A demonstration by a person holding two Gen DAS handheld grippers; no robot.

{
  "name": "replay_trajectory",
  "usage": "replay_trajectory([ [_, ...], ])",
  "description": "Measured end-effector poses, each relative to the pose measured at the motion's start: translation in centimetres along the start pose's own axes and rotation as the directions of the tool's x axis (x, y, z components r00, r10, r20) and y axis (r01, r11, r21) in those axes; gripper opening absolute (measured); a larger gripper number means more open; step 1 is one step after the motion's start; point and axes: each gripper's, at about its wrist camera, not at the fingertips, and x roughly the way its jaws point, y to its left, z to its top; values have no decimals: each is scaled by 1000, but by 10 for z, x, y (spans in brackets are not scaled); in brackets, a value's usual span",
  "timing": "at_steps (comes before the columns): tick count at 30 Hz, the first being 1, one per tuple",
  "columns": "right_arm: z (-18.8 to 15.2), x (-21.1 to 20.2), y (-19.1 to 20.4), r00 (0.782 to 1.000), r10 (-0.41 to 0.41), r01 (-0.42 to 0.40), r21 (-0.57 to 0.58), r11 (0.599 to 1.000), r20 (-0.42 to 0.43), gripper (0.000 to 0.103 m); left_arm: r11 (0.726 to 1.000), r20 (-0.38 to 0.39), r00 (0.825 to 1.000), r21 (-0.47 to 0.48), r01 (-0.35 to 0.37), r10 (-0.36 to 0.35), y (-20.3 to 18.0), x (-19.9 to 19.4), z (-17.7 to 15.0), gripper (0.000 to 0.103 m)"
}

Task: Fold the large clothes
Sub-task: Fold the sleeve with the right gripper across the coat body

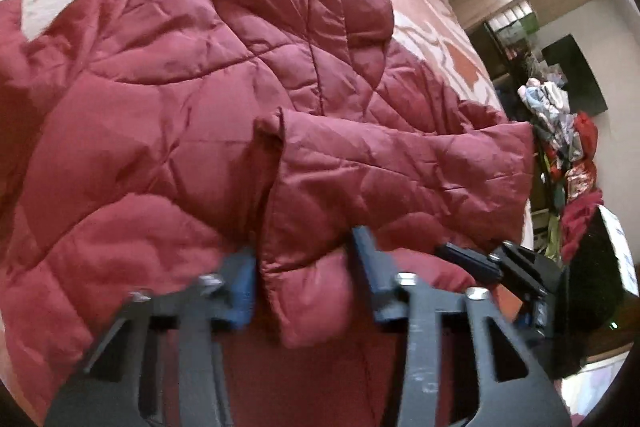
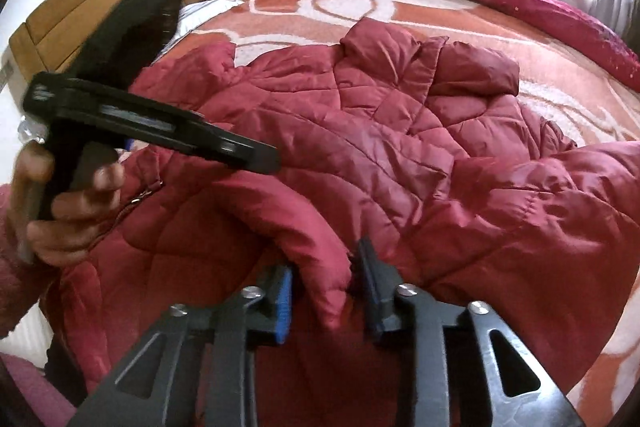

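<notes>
Quilted, glossy maroon jacket (image 1: 168, 99) on patterned bedspread (image 2: 400, 11); left tongs (image 1: 304, 279) and right tongs (image 2: 324, 283) each pinch a puffy fold.

The left hand-held gripper (image 1: 304, 275) is seen at the lower centre of its view, blue pads (image 1: 240, 287) apart around a fabric fold. The right hand-held gripper (image 2: 320, 291) is likewise parted around a fold. The left hand (image 2: 60, 203) is seen at left, wrapped round its handle.
</notes>
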Motion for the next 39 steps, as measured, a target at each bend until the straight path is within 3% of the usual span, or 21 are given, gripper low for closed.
replay_trajectory([
  [3,-3,-5,-1,1000,0,0,9,1000,3,45,1000,21,1000,13,13,-13,0,-8,-2,13],
  [8,-11,-25,-13,999,12,-15,71,997,40,46,995,115,991,53,-79,73,2,-42,-9,10],
  [11,-16,-41,-28,997,-1,-9,121,993,82,46,985,192,970,54,-161,148,9,-69,-11,9],
  [15,-17,-49,-60,993,-55,30,225,974,103,47,962,288,924,28,-272,253,28,-100,-8,9],
  [19,-11,-42,-93,992,-88,52,335,941,95,47,961,293,919,-7,-275,265,50,-103,-2,9],
  [26,5,-17,-128,992,-115,80,413,907,61,48,922,272,890,26,-386,365,55,-74,-2,10],
  [30,2,6,-138,994,-112,99,430,897,5,47,911,253,882,11,-413,397,60,-74,-4,23],
  [32,-4,12,-142,994,-111,100,444,890,-3,47,905,268,869,-23,-425,416,61,-85,-9,24],
  [35,-9,14,-145,994,-113,98,460,883,5,47,925,341,863,-55,-377,372,54,-113,-16,24],
  [37,-10,15,-145,993,-114,96,465,880,11,48,954,376,882,-18,-300,285,39,-124,-19,24],
  [39,-10,16,-144,993,-120,103,462,881,9,48,960,366,899,49,-275,239,20,-118,-16,24],
])
